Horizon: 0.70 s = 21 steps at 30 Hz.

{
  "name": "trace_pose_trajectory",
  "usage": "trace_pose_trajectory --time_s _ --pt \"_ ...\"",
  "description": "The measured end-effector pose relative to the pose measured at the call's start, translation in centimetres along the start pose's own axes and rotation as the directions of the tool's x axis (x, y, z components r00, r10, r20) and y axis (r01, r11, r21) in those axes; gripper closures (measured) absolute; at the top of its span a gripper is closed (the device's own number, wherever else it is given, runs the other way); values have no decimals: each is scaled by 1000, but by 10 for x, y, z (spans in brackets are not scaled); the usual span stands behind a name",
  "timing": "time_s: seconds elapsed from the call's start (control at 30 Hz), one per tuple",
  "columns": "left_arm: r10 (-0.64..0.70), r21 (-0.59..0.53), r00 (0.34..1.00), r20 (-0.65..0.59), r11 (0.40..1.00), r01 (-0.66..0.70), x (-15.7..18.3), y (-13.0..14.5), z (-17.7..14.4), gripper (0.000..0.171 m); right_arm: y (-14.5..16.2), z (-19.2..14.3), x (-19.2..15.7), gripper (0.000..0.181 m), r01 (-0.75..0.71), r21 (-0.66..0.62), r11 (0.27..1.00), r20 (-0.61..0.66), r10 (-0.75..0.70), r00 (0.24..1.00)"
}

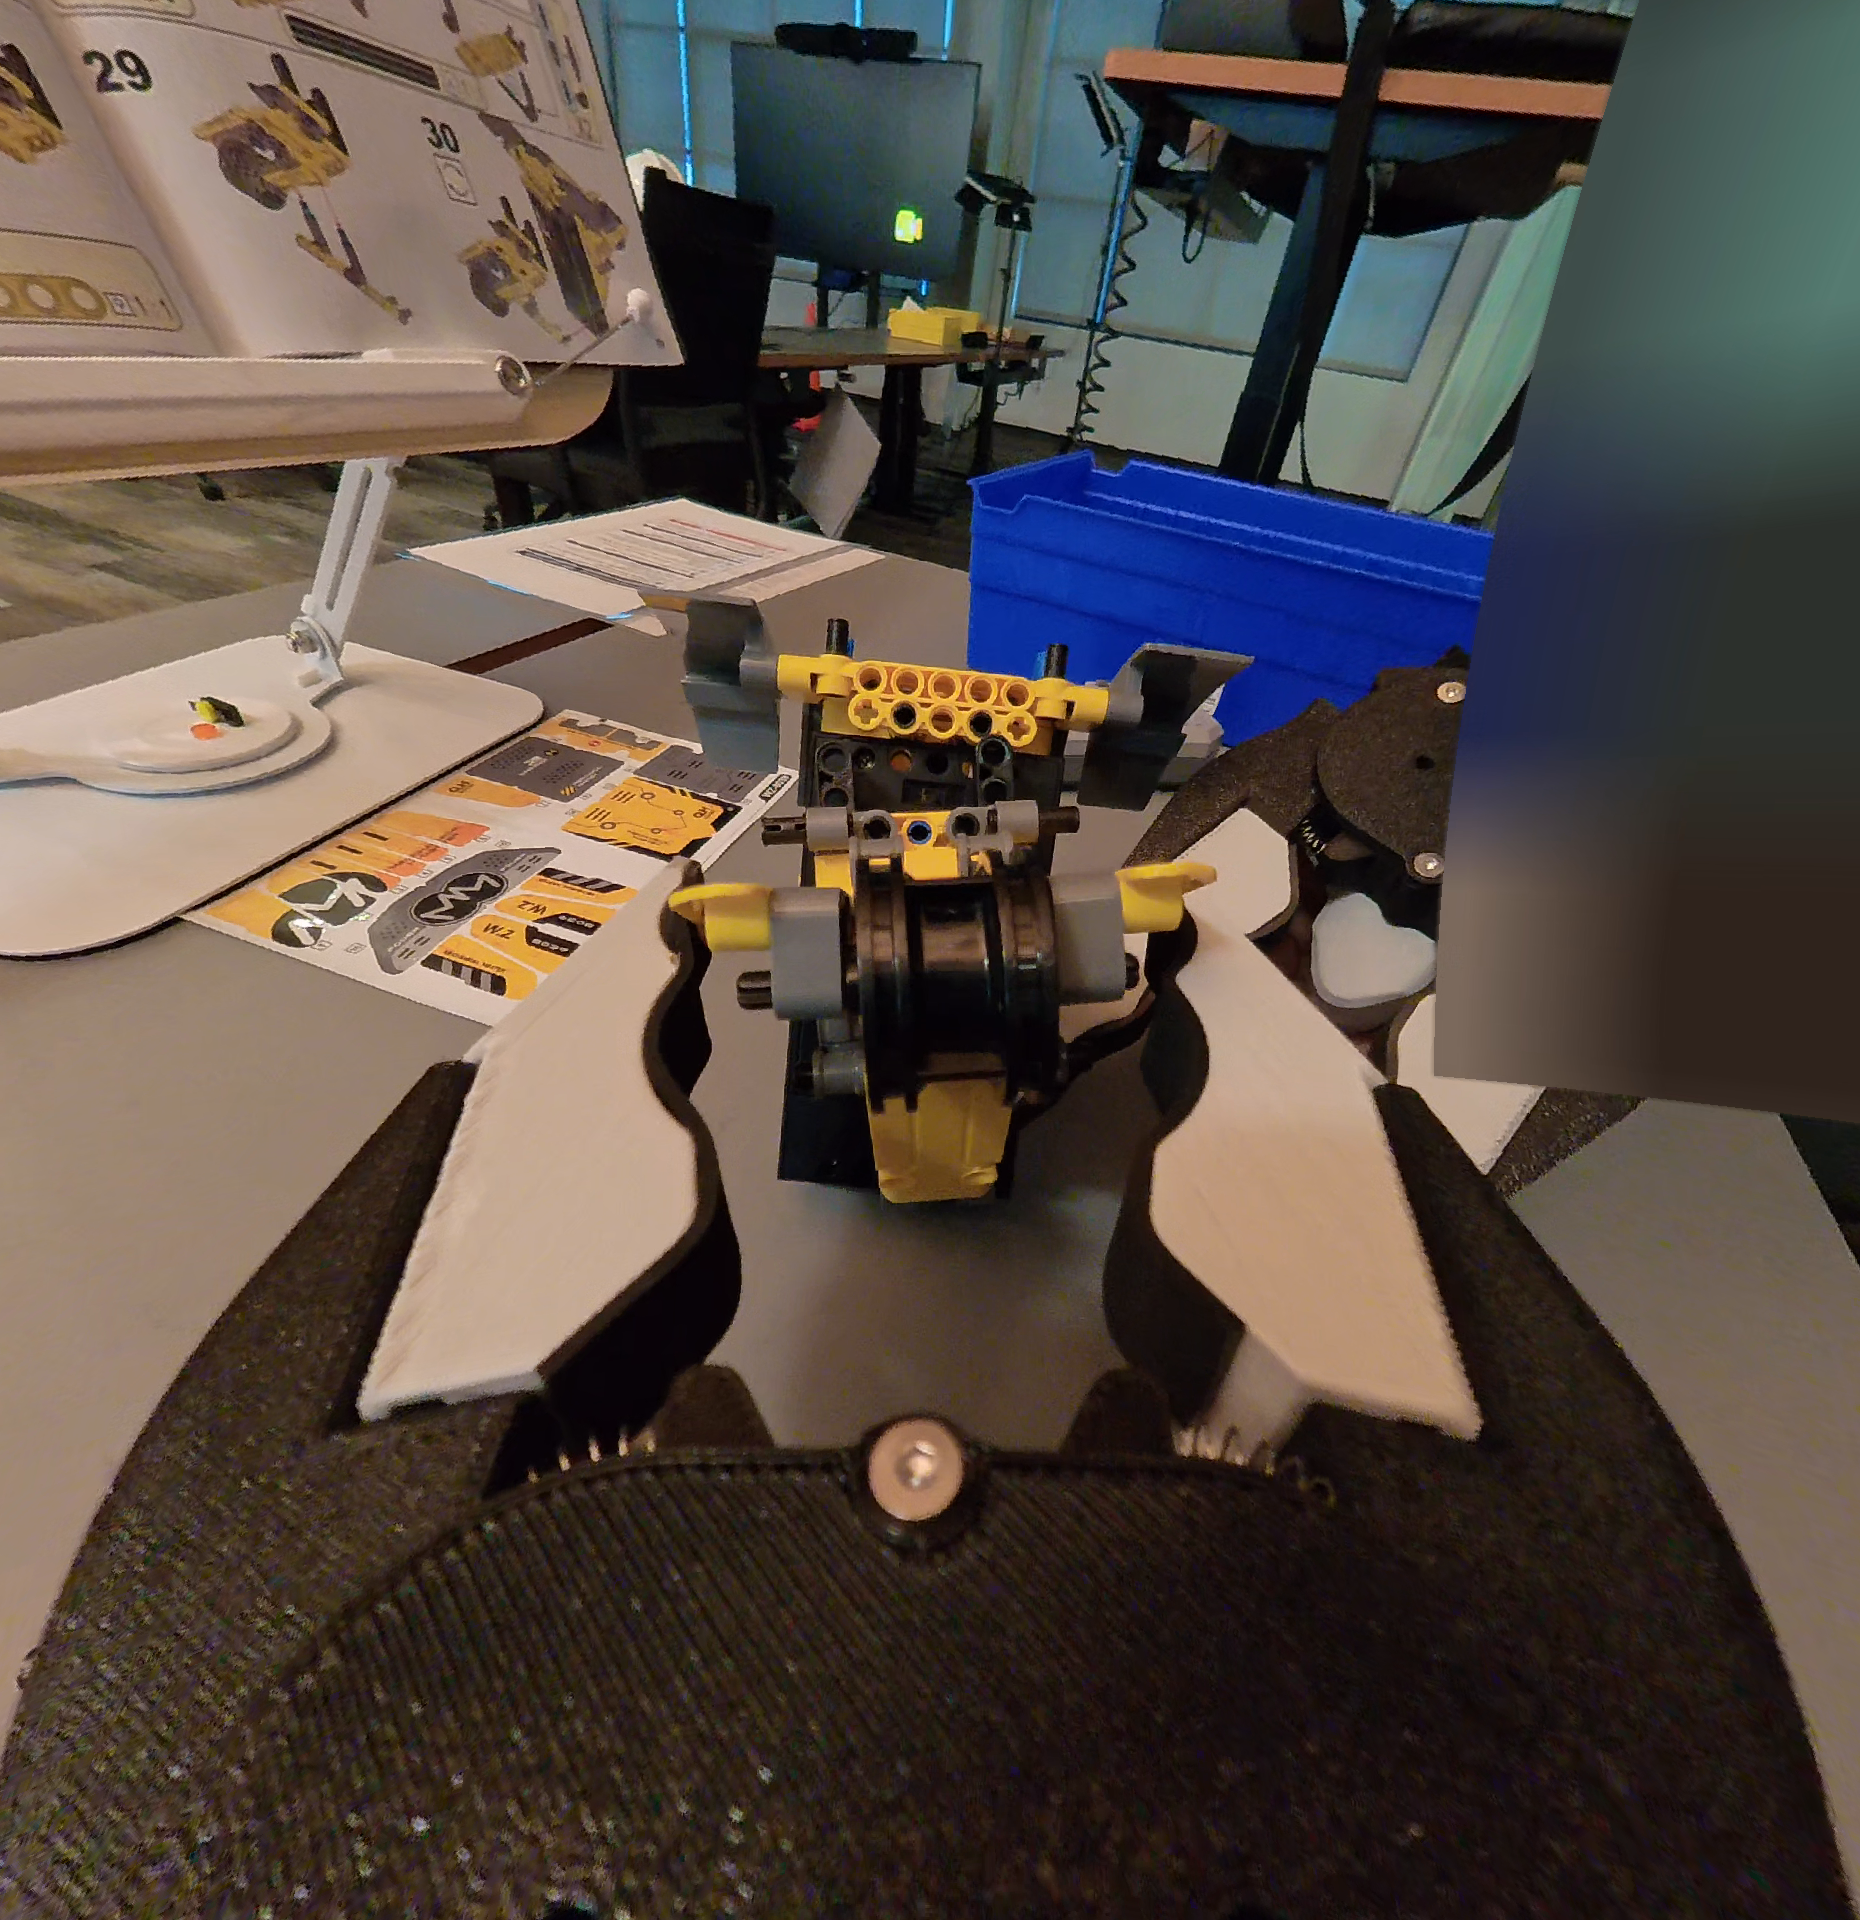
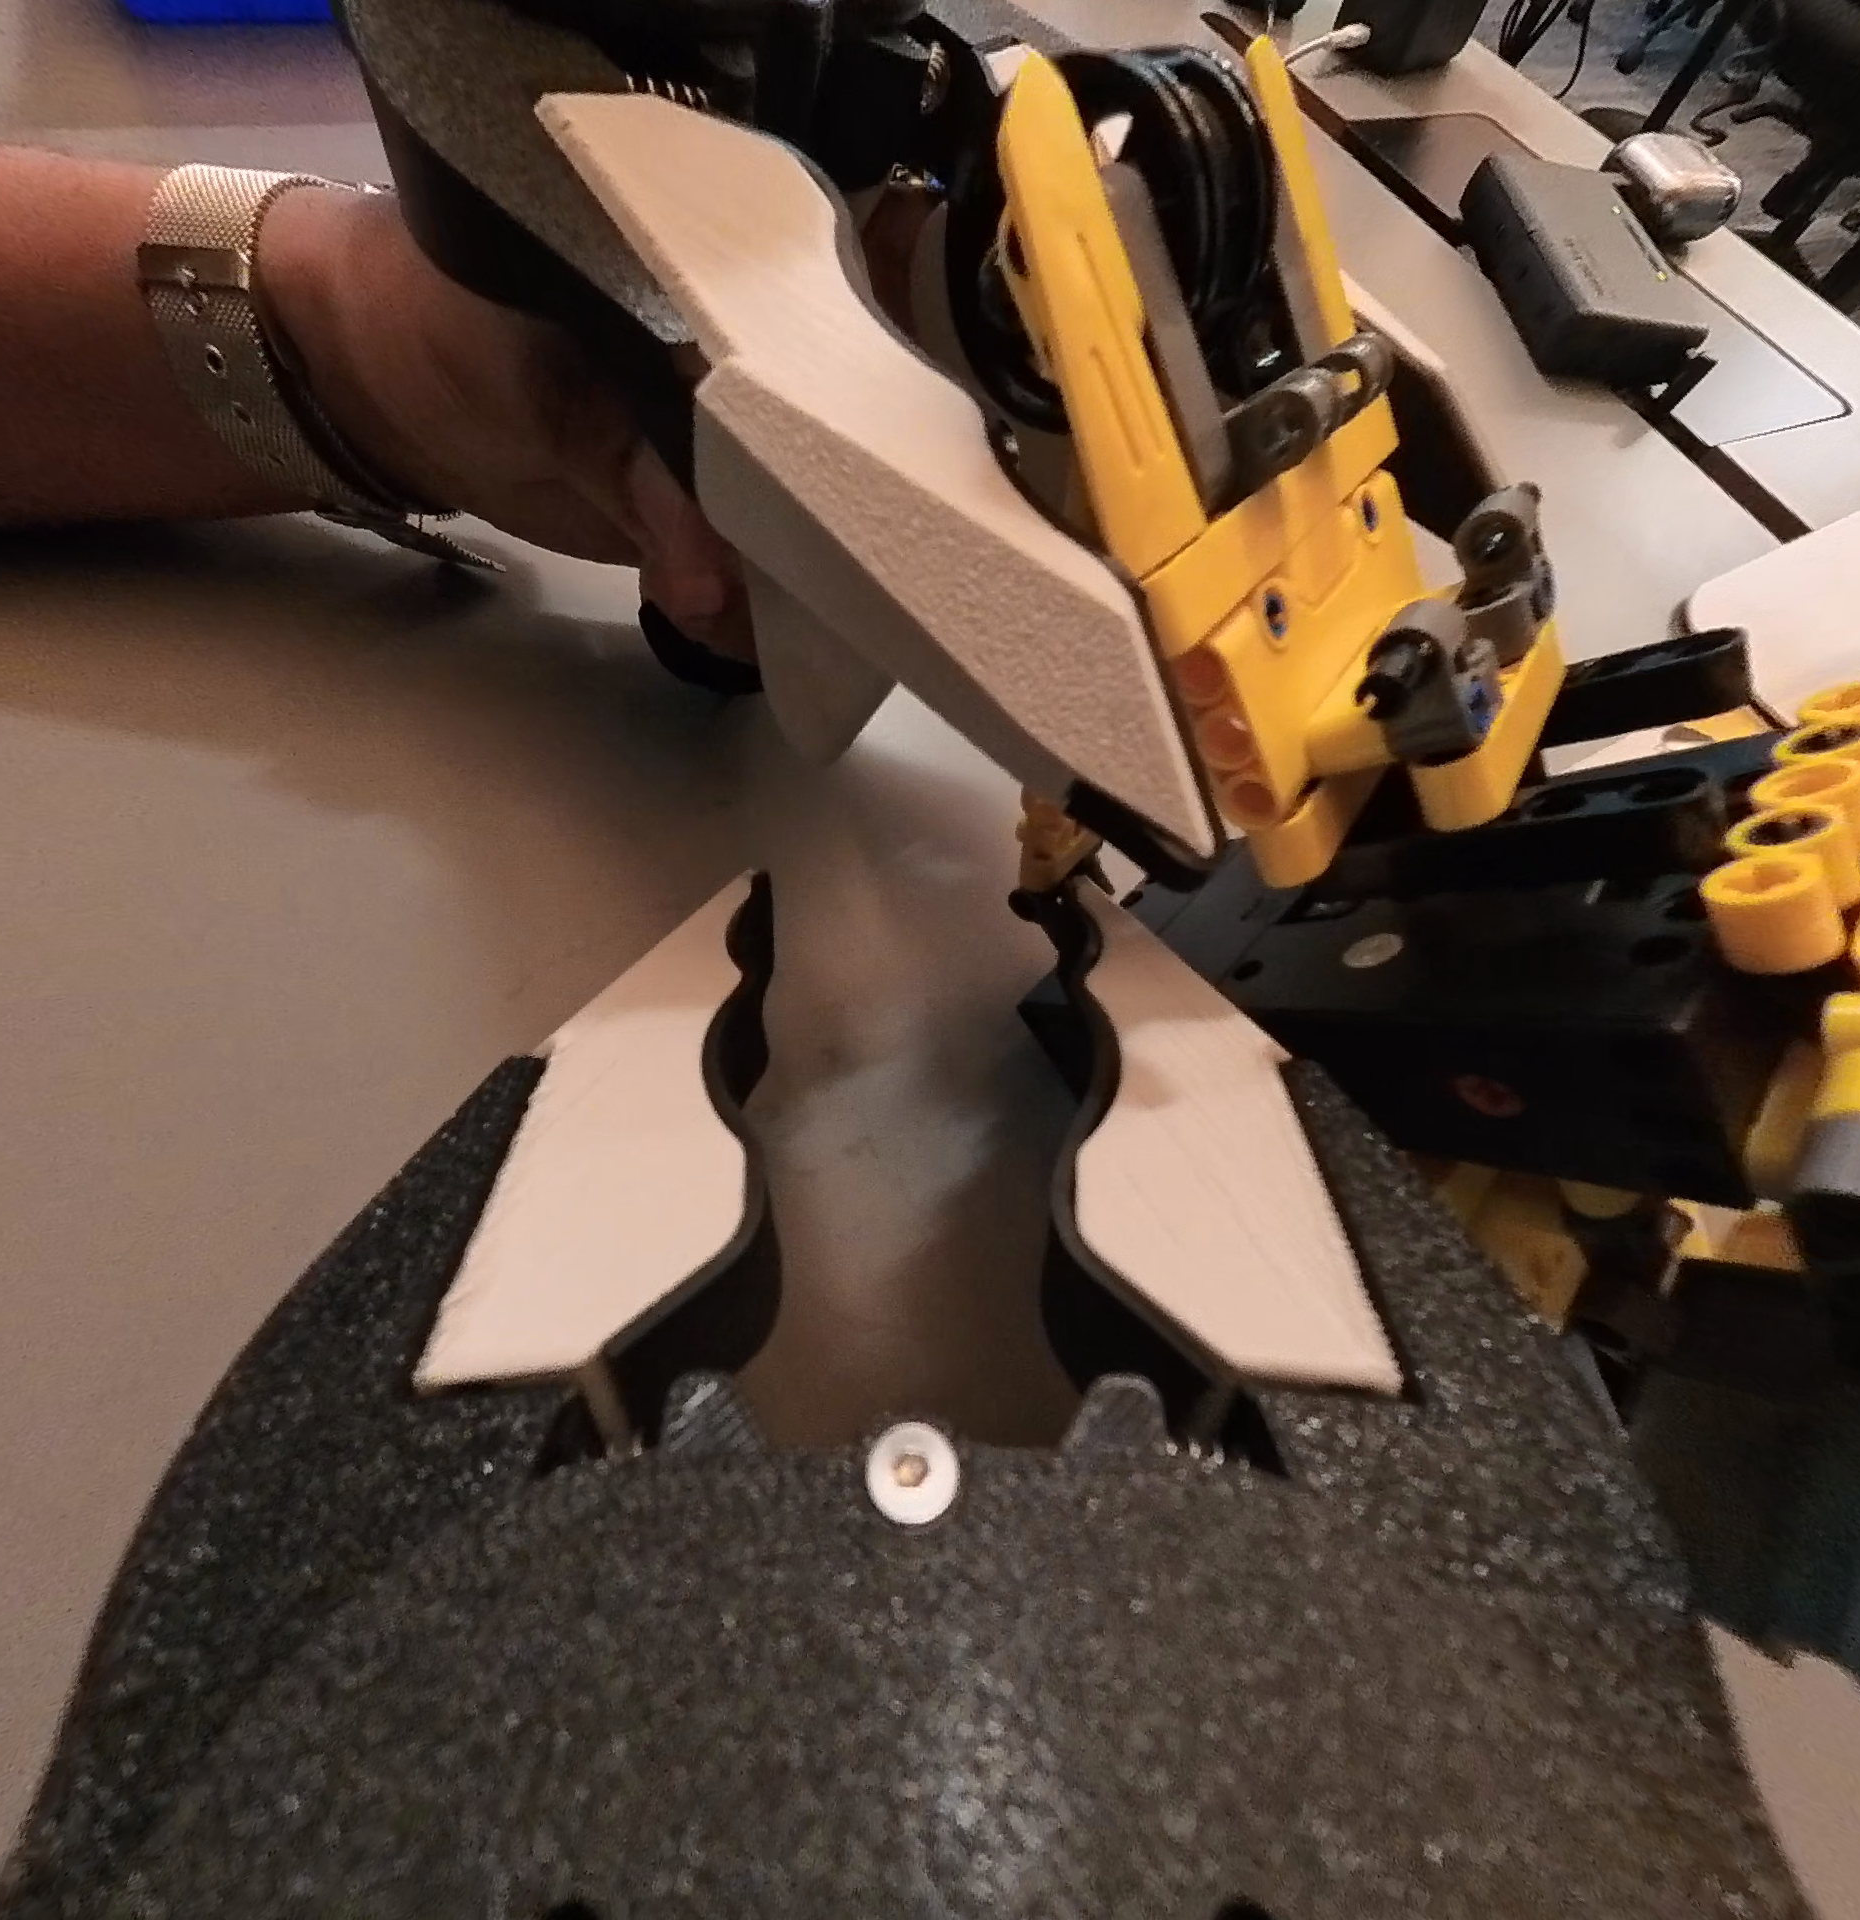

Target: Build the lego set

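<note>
Grips a yellow-and-black brick model (image 1: 936,935) in the left gripper (image 1: 936,894), fingers (image 1: 552,1174) closed in on its sides and pressing by the yellow tabs that flank the black wheel. Holds it tilted over the grey surface (image 1: 178,1195), wheel end toward the left wrist camera, perforated yellow beams and grey panels at the far end.

Looks partly built: wheel, yellow fork, black frame and beams already joined, but several black pins poking out bare and many holes unfilled. Cannot tell how many pieces are left to add.

Hovers with the right gripper (image 2: 926,904) low beside the model's black frame, fingers spread with nothing between them. Touches the frame's corner with one fingertip, or sits just beside it; cannot tell which. Shows a small yellow-and-black piece just ahead of that tip, too blurred to identify.

Nearby: an open instruction booklet (image 1: 282,156) on a white stand (image 1: 126,810), two tiny loose bits (image 1: 214,717) on the stand's base, a sticker sheet (image 1: 469,883) with stickers seemingly unpeeled, and a blue bin (image 1: 1217,582) behind the model. In the right wrist view, shows a hand (image 2: 469,395) wrapped around the left gripper's handle.
</note>
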<state>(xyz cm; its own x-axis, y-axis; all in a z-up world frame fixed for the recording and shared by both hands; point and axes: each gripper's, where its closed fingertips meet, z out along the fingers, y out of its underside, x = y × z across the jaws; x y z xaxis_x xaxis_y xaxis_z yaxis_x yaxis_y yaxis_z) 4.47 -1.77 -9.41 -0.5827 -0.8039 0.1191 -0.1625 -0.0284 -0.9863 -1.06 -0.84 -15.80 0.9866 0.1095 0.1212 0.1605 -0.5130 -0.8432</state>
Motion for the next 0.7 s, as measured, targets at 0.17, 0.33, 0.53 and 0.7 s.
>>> trace_pose_trajectory --time_s 0.17,0.33,0.53,0.7 --pt "20 1 1000 11 1000 -20 1 0 0 91 -4 -4 4 127 -4 33 999 -26 5 1000" --pt "45 5 999 30 999 -45 -1 -1 -2 91 3 -14 5 130 42 29 999 -43 -41 998" --pt "60 54 997 51 997 -63 -4 -6 -9 91 7 -43 17 136 89 75 993 -103 -81 991" --pt "21 82 999 41 996 -25 -7 -10 -12 91 -18 -67 26 139 -71 219 973 -16 77 997"
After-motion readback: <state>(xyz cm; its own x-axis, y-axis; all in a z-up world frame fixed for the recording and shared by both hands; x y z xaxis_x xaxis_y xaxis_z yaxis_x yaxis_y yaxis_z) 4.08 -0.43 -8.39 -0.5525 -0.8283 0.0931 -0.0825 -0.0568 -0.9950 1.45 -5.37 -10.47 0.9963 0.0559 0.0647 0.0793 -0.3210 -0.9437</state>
